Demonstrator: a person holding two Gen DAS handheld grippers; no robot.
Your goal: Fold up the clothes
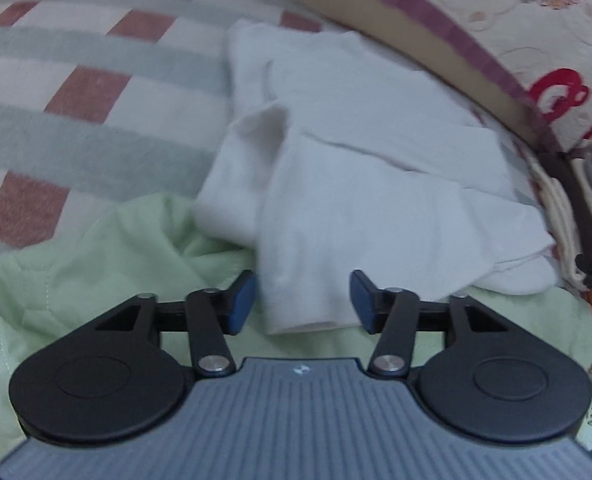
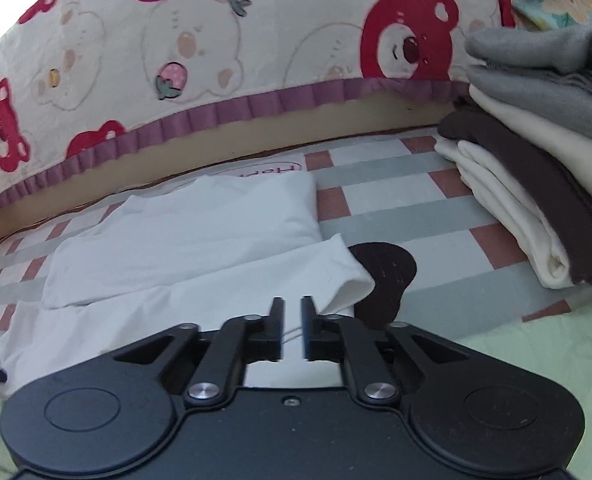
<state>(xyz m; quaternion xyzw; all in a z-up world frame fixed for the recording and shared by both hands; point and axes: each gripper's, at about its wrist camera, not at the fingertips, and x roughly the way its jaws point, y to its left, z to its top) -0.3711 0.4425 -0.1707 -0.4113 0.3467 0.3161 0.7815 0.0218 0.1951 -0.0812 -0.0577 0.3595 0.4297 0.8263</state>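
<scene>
1. The left hand-held gripper (image 1: 301, 304) stands well open. The near hem of the white garment (image 1: 355, 184) lies between its blue pads (image 1: 242, 300), which flank the cloth without pressing it, so it holds nothing.
2. The white garment lies partly folded on the bed, over a checked blanket (image 1: 76, 92) and, at the near edge, a pale green quilt (image 1: 96, 264). Its long axis runs away from the left hand-held gripper toward the bear-print pillow (image 2: 216, 60).
3. The right hand-held gripper (image 2: 293, 316) has its jaws nearly closed, with only a narrow slit between them. Its tips sit over the garment's near edge; whether cloth is pinched there I cannot tell.
4. From the right hand-held gripper the garment spreads ahead and to the left, a sleeve end (image 2: 347, 284) just beside its right finger, overlapping a dark brown patch (image 2: 383, 272).
5. A stack of folded clothes (image 2: 535, 168) sits well apart at the far right.
6. Both hands are at the near hem, so the coming fold likely carries it away toward the pillow.
</scene>
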